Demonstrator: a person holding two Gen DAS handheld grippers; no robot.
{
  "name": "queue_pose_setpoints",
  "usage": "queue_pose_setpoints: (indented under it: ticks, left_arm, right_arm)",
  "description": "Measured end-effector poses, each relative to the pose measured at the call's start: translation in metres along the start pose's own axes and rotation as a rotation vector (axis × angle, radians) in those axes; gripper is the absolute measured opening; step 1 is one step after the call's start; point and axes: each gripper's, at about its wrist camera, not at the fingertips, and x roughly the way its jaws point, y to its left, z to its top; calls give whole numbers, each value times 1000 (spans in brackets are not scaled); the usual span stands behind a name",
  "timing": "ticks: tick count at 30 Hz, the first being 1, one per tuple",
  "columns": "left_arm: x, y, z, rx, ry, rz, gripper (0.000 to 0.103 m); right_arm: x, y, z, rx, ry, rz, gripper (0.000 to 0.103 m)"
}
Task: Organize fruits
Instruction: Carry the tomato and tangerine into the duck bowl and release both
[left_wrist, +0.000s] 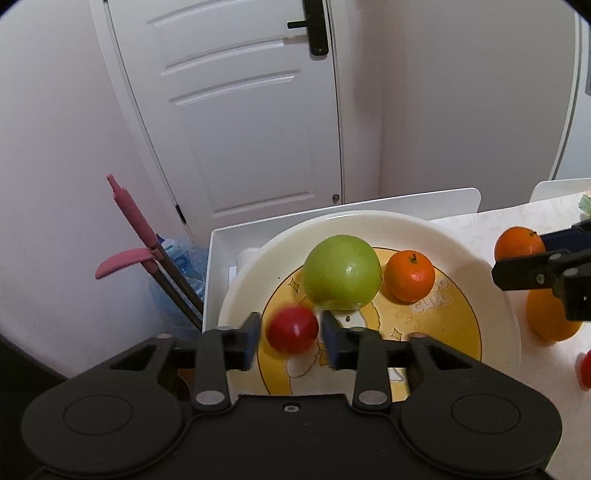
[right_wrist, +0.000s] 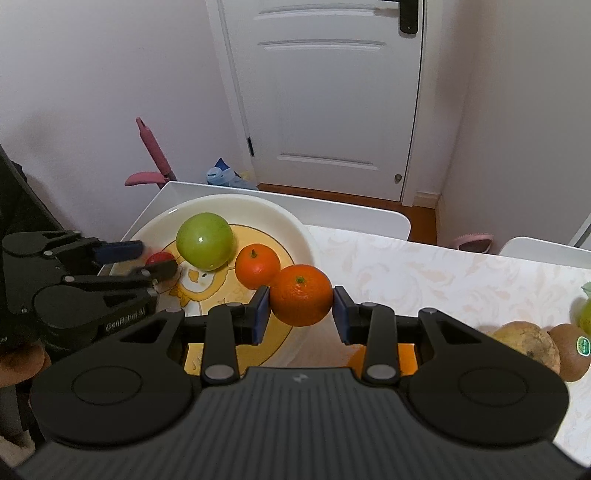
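Black claw bodies fill the near edge of both views. Left gripper (left_wrist: 290, 341) has its jaws parted around a blurred red fruit (left_wrist: 291, 329), with gaps either side, so it looks just released over the plate (left_wrist: 491, 295). Right gripper (right_wrist: 301, 314) clamps an orange (right_wrist: 301, 295) at the plate's near rim, not yet set down. On the plate lie a green apple (left_wrist: 341, 271) and a small mandarin (left_wrist: 409, 276). Beyond the plate's right side, a brownish pear (right_wrist: 528, 343) and a kiwi (right_wrist: 572, 350) wait on the table (right_wrist: 443, 273); I judge roughly half remains. Fruit at that far edge is cut off.
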Motion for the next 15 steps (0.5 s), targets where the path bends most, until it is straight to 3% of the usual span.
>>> queue_pose_setpoints:
  ticks: [1, 2, 6, 9, 15]
  left_arm:
    - [-1, 0, 0, 2, -6, 4, 73]
    - [-3, 0, 0, 4, -18, 8, 86]
    - [-13, 0, 0, 14, -44, 14, 89]
    - [-20, -1, -2, 18, -47, 23, 101]
    - [-37, -4, -8, 0, -46, 28, 103]
  right_arm:
    - [-1, -1, 1, 1, -3, -2, 51]
    - [-3, -1, 1, 2, -5, -4, 51]
    - [-9, -3, 5, -3, -14, -5, 51]
    - [-12, -4, 8, -18, -17, 2, 51]
    - [-7, -2, 8, -54, 4, 32, 51]
